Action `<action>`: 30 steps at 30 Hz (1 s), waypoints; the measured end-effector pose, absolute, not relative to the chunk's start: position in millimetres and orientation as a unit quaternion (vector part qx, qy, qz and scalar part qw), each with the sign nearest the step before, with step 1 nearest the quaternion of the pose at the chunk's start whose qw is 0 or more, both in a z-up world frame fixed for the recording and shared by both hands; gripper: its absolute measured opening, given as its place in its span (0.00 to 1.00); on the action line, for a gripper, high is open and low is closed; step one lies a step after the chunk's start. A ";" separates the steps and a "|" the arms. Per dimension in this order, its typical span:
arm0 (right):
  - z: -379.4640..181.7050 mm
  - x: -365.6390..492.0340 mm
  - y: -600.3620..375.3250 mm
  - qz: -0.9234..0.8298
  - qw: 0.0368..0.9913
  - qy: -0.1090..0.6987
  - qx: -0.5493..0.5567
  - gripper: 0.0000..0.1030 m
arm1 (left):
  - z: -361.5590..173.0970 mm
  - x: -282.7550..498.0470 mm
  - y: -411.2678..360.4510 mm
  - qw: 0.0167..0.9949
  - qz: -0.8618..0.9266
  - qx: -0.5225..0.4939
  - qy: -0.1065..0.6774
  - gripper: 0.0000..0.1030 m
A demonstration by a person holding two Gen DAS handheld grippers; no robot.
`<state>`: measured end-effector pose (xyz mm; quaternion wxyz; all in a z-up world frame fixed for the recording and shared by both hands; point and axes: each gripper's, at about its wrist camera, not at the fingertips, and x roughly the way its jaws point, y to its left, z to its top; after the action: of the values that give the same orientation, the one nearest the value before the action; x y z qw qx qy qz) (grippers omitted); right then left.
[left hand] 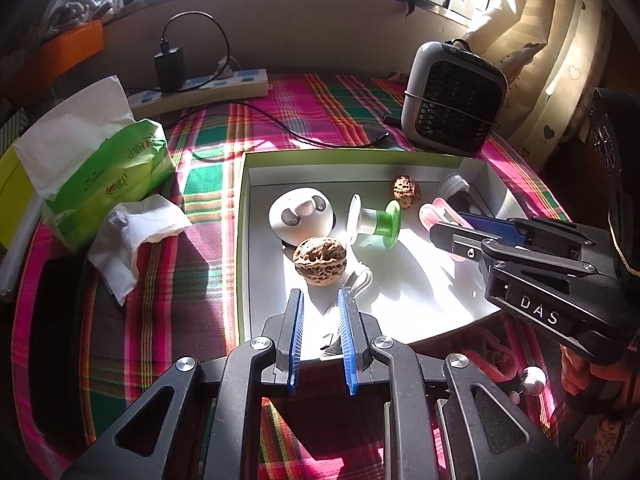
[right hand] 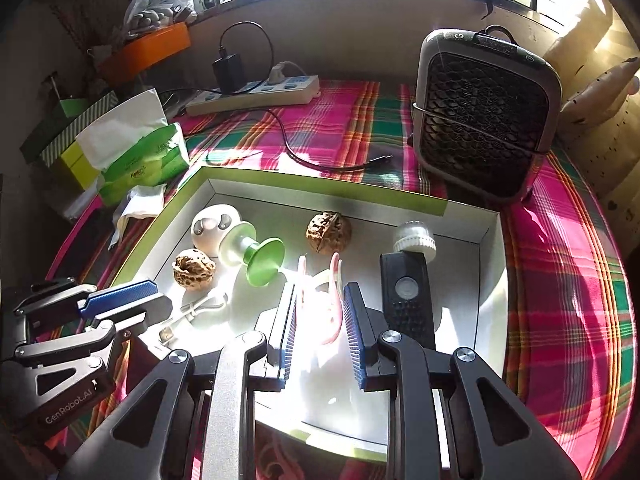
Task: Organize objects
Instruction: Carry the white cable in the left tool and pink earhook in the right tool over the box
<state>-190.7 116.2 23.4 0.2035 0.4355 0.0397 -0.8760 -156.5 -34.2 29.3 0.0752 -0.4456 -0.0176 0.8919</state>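
A green-rimmed white box (left hand: pixel 241 240) holds two walnuts (left hand: pixel 320 262) (left hand: pixel 406 188), a round white gadget (left hand: pixel 298 218), a green-and-clear spool (left hand: pixel 376 224), a black brush device (right hand: pixel 408 288) and a white USB cable (right hand: pixel 200 308). My right gripper (right hand: pixel 318 296) hangs low over the box floor, shut on a pink plastic clip (right hand: pixel 334 276). From the left wrist view it (left hand: pixel 448 224) comes in from the right with the clip (left hand: pixel 430 214) at its tip. My left gripper (left hand: pixel 320 304) is shut with nothing between its pads, just short of the near walnut. The cable's plug lies under it.
Behind the box stand a grey fan unit (right hand: pixel 484 116) and a power strip (right hand: pixel 256 94) with a black cable (right hand: pixel 312 160) trailing across the plaid cloth. To the left lie a green tissue pack (left hand: pixel 108 176) and a crumpled tissue (left hand: pixel 132 236).
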 end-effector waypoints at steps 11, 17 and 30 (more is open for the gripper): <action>16.9 -201.5 104.2 -0.870 0.211 0.051 0.443 0.24 | 26.6 -163.5 -35.0 0.071 0.889 -0.451 -0.022 0.15; 14.2 -204.5 100.3 -0.867 0.213 0.057 0.446 0.24 | 25.8 -163.4 -34.7 0.070 0.889 -0.453 -0.021 0.15; 10.3 -212.8 92.7 -0.865 0.215 0.067 0.449 0.24 | 25.2 -163.7 -33.7 0.068 0.887 -0.456 -0.019 0.19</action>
<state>-212.8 92.7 10.3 0.2150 0.4489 0.0667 -0.8647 -163.7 -33.7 25.2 0.0676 -0.4558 -0.0186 0.8873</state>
